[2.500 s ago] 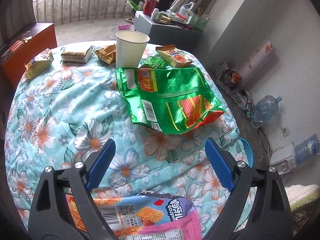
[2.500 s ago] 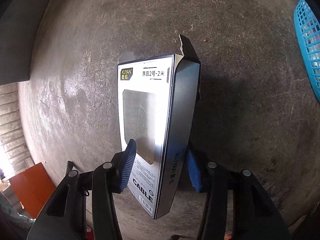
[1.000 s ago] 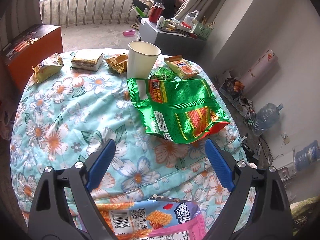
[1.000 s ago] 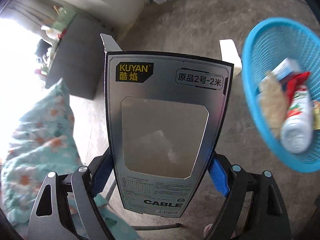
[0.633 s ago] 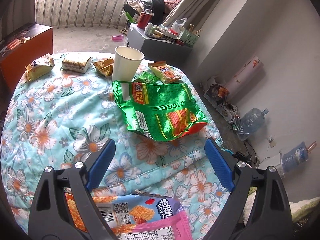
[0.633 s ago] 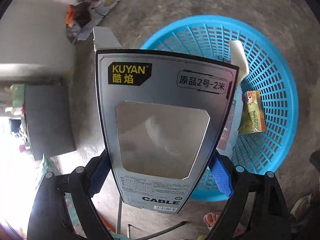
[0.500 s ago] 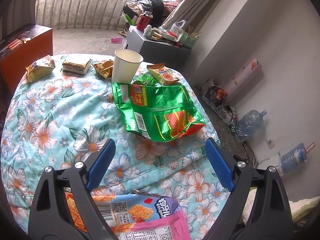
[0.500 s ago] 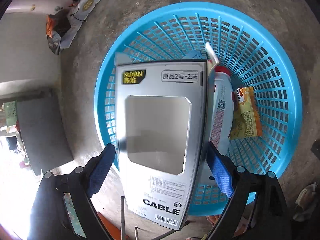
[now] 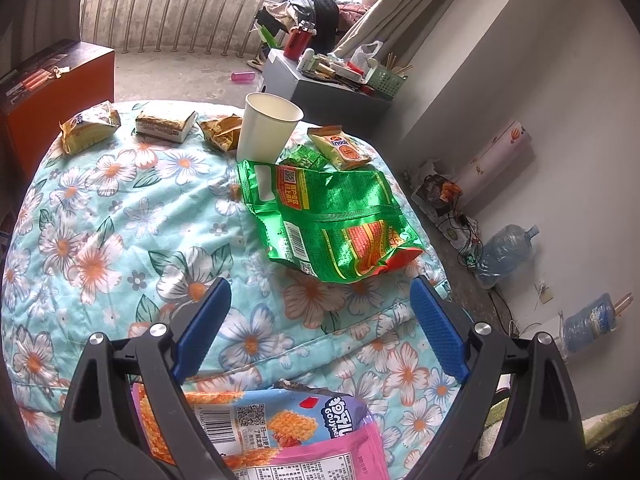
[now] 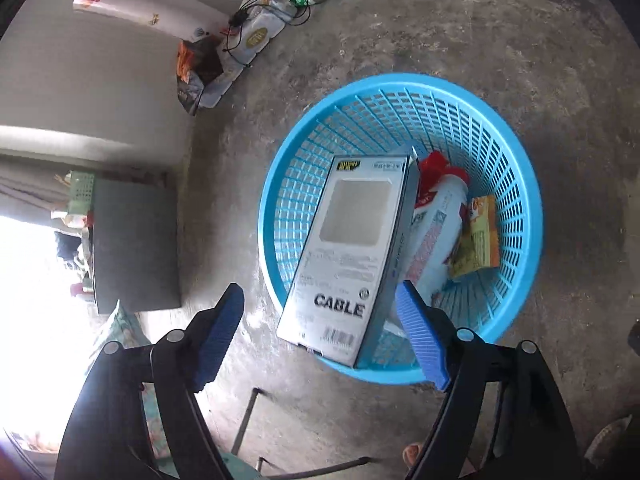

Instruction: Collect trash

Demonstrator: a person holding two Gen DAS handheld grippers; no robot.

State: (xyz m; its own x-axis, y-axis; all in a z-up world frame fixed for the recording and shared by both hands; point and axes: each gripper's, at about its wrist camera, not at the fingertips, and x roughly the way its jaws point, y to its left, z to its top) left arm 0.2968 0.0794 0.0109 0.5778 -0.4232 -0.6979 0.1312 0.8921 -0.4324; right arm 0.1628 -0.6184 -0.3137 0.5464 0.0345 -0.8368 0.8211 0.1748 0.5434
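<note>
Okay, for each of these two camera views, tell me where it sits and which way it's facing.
Left wrist: on the left tool, angled down over the floral quilt with its green snack bag; both open fingers show.
Right wrist: on the right tool, looking steeply down at the blue basket and cable box; open fingers show.
Shared: the grey cabinet.

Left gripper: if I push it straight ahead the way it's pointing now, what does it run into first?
Most likely the floral quilt: the open left gripper points down at bare fabric just short of the green snack bag. The pink snack bag lies below the jaws, probably behind that line. Depth is uncertain.
</note>
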